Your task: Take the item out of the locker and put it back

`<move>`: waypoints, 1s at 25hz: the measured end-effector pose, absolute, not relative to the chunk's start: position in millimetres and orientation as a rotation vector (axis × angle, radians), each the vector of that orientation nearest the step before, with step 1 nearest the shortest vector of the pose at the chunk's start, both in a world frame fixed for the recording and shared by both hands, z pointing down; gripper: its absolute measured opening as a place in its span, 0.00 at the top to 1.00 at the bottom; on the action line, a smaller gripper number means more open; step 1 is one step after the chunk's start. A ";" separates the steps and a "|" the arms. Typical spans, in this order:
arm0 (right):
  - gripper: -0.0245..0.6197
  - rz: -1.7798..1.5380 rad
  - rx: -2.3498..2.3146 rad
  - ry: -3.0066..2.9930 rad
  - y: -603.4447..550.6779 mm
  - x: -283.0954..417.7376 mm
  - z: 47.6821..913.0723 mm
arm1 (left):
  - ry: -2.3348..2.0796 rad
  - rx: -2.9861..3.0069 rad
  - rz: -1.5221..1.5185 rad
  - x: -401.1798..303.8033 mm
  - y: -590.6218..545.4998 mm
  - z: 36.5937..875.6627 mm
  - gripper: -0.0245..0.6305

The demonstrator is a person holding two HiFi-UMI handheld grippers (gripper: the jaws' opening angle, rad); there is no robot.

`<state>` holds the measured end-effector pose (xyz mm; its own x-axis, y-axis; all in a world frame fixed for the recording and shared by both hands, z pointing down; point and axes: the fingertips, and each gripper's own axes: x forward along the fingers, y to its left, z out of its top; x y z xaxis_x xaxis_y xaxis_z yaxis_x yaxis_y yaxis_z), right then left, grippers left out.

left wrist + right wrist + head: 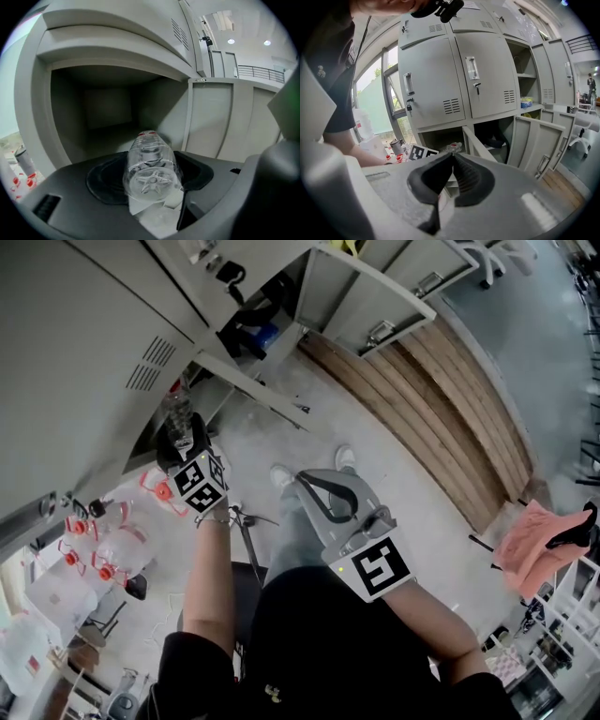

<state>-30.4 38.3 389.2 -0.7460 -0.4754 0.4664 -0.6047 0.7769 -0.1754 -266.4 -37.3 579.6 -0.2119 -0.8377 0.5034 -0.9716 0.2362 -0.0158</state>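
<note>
Along the wall: bank of grey sheet-metal lockers [440, 79], most doors shut, a few low ones swung open. Floor is bare grey concrete [375, 465] with a strip of brown wooden planks [431, 418] beside the lockers. No surface in play.

Target looks like the open, empty grey compartment [108, 112] dead ahead of the left tool [181, 448]. Left tool is clamped on the clear ribbed plastic bottle [151, 164]: pads on both flanks, base toward the camera, neck aimed into the compartment. That reads as lined up for a straight push-in, so likely the put-back half. Bottle is at the mouth of the opening, carried in the air, not resting on anything.

Right tool [452, 155] has its jaws closed on nothing and hangs low by the person's legs, well apart from the lockers. My guess is that this keeps it out of the left tool's path.

Small stuff: cluster of clear bottles with red caps [94, 545] off to the left, untouched.
</note>
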 end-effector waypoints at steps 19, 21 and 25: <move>0.96 0.503 0.794 -2.554 44.7 -37.1 406.2 | -2.246 1.585 0.566 -284.2 -74.7 619.3 0.48; 0.96 0.511 0.793 -2.549 45.2 -36.2 409.0 | -2.252 1.585 0.570 -285.6 -79.8 619.1 0.48; 0.96 0.539 0.806 -2.533 45.5 -33.1 414.3 | -2.263 1.584 0.568 -288.9 -89.7 618.3 0.48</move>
